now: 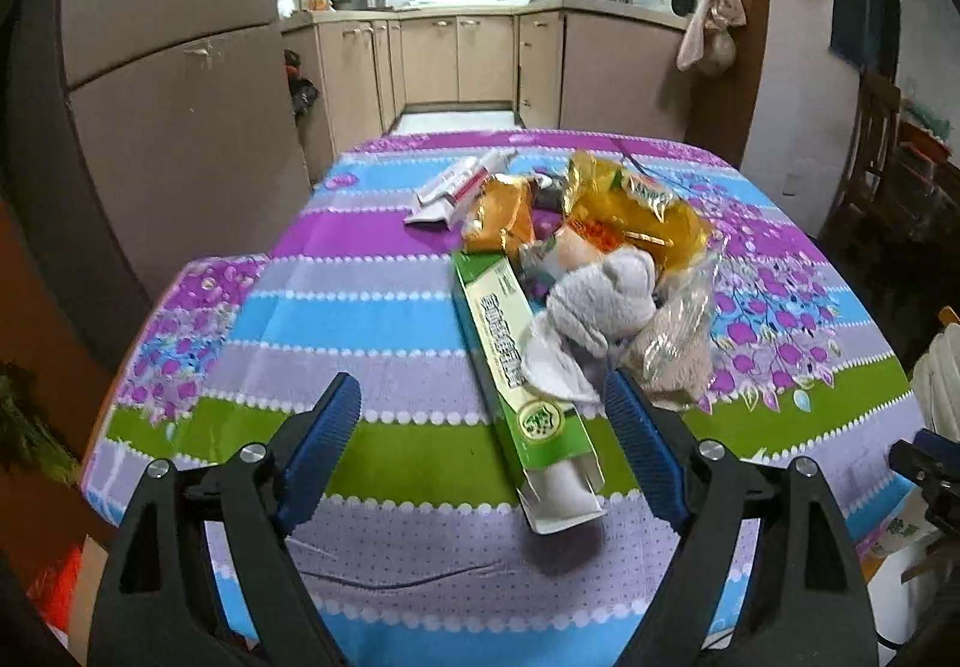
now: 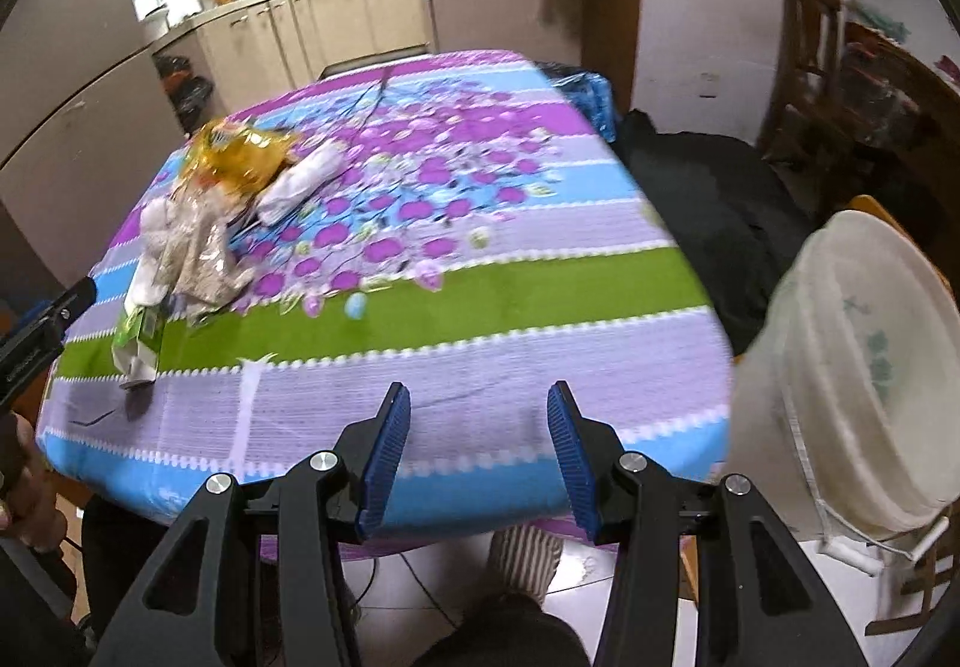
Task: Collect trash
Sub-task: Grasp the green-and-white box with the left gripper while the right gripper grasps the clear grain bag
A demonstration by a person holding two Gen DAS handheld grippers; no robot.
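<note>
A pile of trash lies on the striped tablecloth: a long green and white box, crumpled grey-white tissue, a clear plastic bag, yellow wrappers, an orange packet and a white tube box. My left gripper is open above the table's near part, with the box's near end between its fingers. My right gripper is open and empty over the table's near edge, right of the pile. The green box shows there too.
A white bin lined with a bag stands right of the table. Dark cloth lies beside the table's right edge. A fridge stands to the left, kitchen cabinets behind. A wooden chair is at far right.
</note>
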